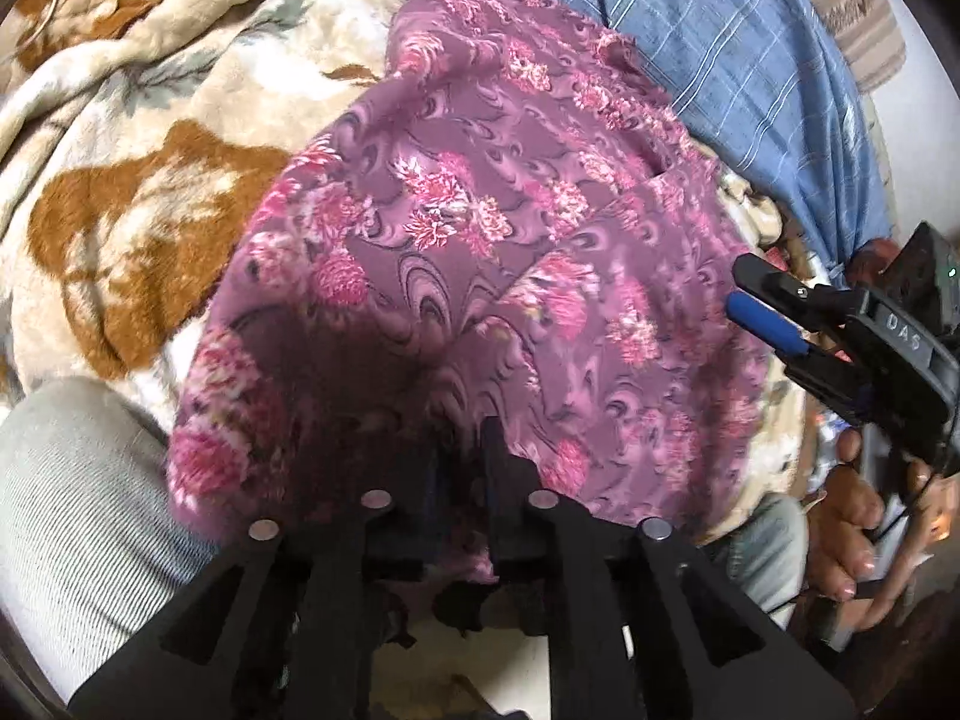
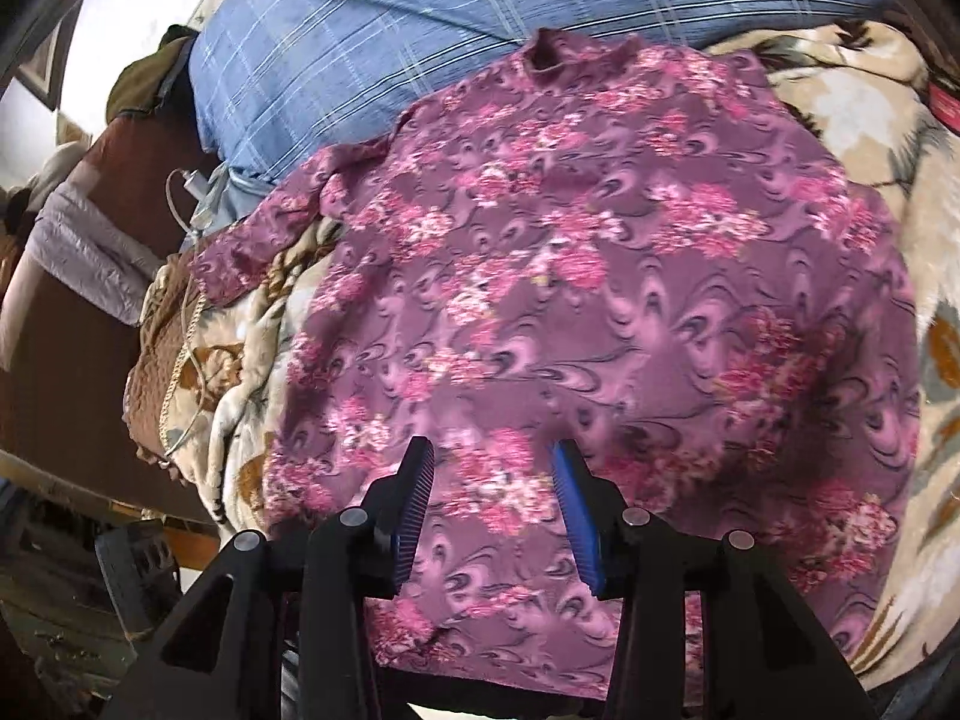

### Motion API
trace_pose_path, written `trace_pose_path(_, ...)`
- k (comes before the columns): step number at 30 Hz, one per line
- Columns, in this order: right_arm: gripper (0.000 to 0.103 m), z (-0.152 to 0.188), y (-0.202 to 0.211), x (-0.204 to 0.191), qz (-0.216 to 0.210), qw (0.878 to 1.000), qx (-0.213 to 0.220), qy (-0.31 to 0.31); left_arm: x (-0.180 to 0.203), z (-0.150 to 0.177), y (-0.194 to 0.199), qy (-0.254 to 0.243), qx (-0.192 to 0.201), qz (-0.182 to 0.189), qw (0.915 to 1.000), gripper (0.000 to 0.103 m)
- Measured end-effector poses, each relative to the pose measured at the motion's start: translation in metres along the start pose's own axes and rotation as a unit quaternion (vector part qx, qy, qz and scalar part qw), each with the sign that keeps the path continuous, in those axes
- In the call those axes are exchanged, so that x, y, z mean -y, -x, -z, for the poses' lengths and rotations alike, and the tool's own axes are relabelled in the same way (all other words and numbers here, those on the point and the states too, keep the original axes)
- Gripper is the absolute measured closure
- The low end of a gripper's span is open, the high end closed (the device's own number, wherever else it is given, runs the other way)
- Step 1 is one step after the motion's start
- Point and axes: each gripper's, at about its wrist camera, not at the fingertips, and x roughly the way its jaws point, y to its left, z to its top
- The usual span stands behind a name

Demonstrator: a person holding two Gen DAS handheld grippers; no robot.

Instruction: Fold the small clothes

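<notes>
Left wrist view showed my left gripper [image 1: 459, 450] low at the near hem of the purple floral top [image 1: 480, 228], its jaws nearly pressed together with the cloth bunched between them, so I judged that it was pinching the hem. My right gripper [image 1: 762, 324] appeared at the right edge of this view, beside the garment and held by my right hand [image 1: 864, 516]. In the right wrist view the right gripper [image 2: 492, 498] hung over the lower part of the top with its blue pads [image 2: 579, 516] spread apart, and nothing was between them.

The top lay spread on the cream and brown blanket [image 1: 120, 192], with its collar toward the blue checked pillow [image 2: 420, 30]. One short sleeve [image 2: 252, 252] stuck out to the side over the blanket.

I judged that the folding was only at its beginning: the garment was laid out flat and no fold was made yet. The next move called for the right gripper to come down on the hem or a side edge and close on it, so that both grippers could carry the cloth over together. The cloth was thin and soft, so one layer could slip out.
</notes>
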Motion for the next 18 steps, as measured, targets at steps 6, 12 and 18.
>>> trace_pose_path(6,0.039,-0.017,0.003,-0.034,-0.007,0.999,0.017,0.046,-0.025,-0.024,0.053,0.051,0.062,0.043,0.9958,0.058)
trace_pose_path(12,0.038,-0.043,-0.025,-0.06,-0.012,0.999,-0.012,0.051,-0.073,-0.11,0.084,0.109,0.109,0.028,0.9877,0.054)
trace_pose_path(18,0.038,-0.044,-0.058,-0.071,-0.007,0.998,-0.041,0.05,-0.123,-0.228,0.084,0.119,0.15,-0.034,0.9809,0.052)
